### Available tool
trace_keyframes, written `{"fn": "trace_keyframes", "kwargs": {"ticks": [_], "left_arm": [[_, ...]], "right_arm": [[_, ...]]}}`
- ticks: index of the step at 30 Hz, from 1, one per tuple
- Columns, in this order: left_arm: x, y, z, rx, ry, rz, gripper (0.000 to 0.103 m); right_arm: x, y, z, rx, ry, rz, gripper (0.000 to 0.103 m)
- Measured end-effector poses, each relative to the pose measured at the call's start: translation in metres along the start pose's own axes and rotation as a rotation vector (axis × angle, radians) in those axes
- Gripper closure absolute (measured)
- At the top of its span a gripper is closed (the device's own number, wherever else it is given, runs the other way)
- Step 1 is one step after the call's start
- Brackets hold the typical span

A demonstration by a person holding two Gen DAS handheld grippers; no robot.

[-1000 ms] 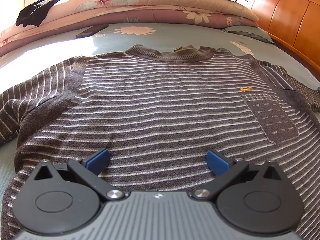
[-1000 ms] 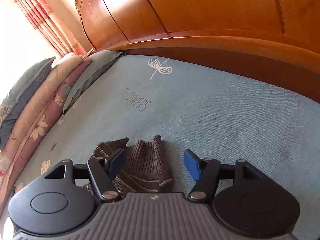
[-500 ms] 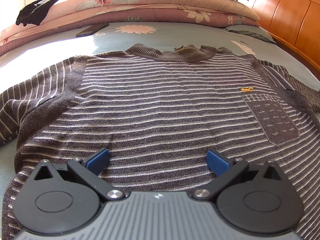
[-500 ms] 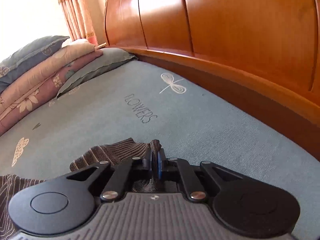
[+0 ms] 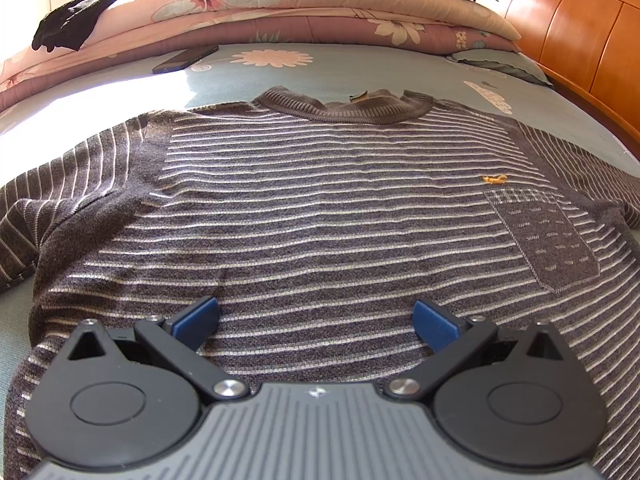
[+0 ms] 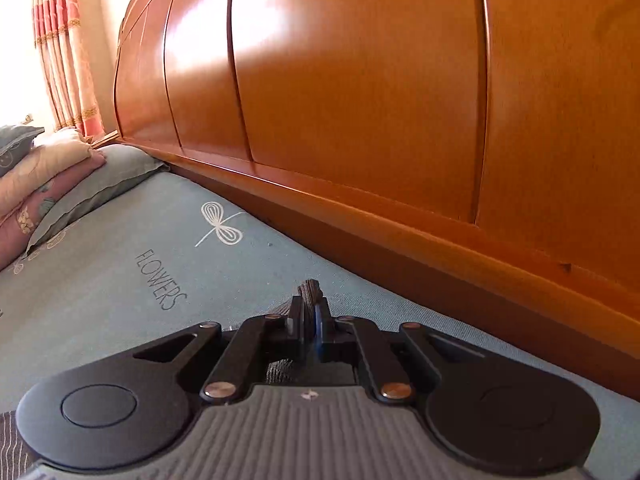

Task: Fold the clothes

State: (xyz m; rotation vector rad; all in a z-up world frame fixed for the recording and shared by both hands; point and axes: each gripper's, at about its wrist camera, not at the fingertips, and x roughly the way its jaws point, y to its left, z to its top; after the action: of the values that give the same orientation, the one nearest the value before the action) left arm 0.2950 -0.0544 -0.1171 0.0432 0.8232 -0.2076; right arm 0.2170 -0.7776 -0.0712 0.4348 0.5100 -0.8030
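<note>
A brown sweater (image 5: pixel 320 208) with thin pale stripes lies flat, front up, on the blue-green bedsheet (image 5: pixel 340 68), collar away from me and a chest pocket (image 5: pixel 540 236) at the right. My left gripper (image 5: pixel 316 318) hovers open over its lower middle, nothing between the blue pads. In the right wrist view my right gripper (image 6: pixel 309 312) is shut on the ribbed sleeve cuff (image 6: pixel 309 289), lifted off the sheet; a bit of brown knit sticks out above the jaws. The rest of that sleeve is hidden behind the gripper body.
A wooden headboard (image 6: pixel 360 100) runs close along the right side. Folded floral quilts and pillows (image 5: pixel 280 4) are stacked at the far end, with a black garment (image 5: pixel 80 28) on them. A dark phone (image 5: pixel 184 59) lies on the sheet beyond the collar.
My right gripper closed on the sleeve cuff and has lifted it, tilting up toward the headboard. The left gripper has stayed put over the sweater.
</note>
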Motion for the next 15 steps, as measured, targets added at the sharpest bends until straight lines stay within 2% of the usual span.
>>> {"fn": "trace_keyframes", "kwargs": {"ticks": [7,10,12,15], "left_arm": [[0.001,-0.001,0.0,0.001,0.0,0.004,0.001],[0.001,0.0,0.0,0.003,-0.004,0.0,0.001],[0.001,0.0,0.0,0.004,-0.007,-0.003,0.001],[0.001,0.0,-0.001,0.002,-0.011,-0.002,0.001]], "right_arm": [[0.026,-0.001,-0.011,0.02,0.054,-0.034,0.094],[0.037,-0.002,-0.015,0.029,0.078,-0.049,0.077],[0.03,-0.013,-0.02,0.092,0.09,-0.026,0.062],[0.014,-0.034,-0.03,0.209,0.127,0.065,0.062]]}}
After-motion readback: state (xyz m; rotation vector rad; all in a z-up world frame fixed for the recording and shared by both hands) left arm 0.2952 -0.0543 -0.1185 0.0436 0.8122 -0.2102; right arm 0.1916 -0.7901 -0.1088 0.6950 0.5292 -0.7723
